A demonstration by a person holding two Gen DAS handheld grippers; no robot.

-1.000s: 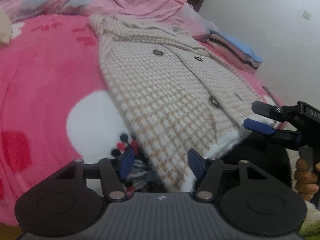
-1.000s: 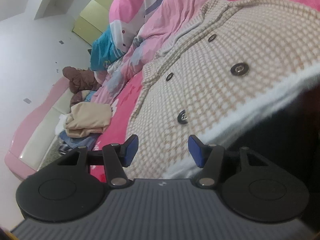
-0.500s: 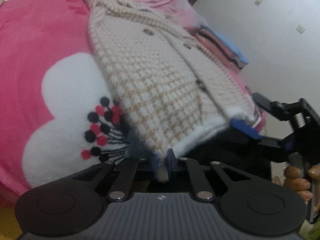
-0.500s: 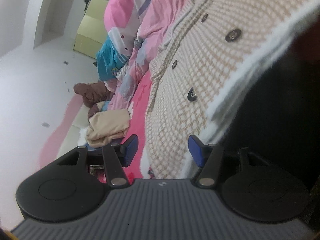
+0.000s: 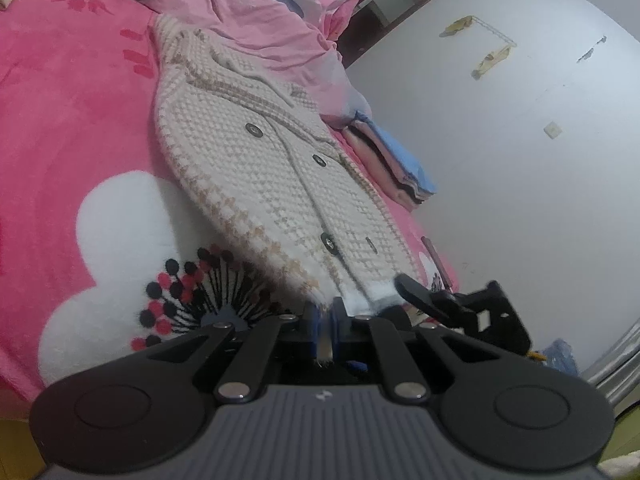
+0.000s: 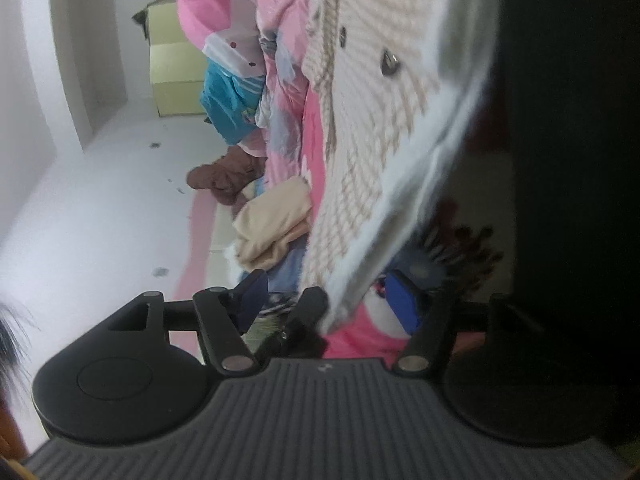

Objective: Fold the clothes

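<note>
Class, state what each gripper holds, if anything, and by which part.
Left gripper: cardigan, by its white hem. Right gripper: nothing; jaws opening around the hem.

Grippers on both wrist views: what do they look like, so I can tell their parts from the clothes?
Both match: left gripper and right gripper have black linkage arms with silver pivot pins, round black discs on each side, a ribbed grey body bearing a small white mark, and blue finger pads.

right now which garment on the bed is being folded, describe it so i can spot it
Start at the pink flowered blanket covering the bed. Spread flat along it lies a cream and tan checked knit cardigan with dark round buttons, its fluffy white hem pinched in the left claw. Unlike the plain pink and blue folded stack beside it, it is woven, buttoned and unfolded.
</note>
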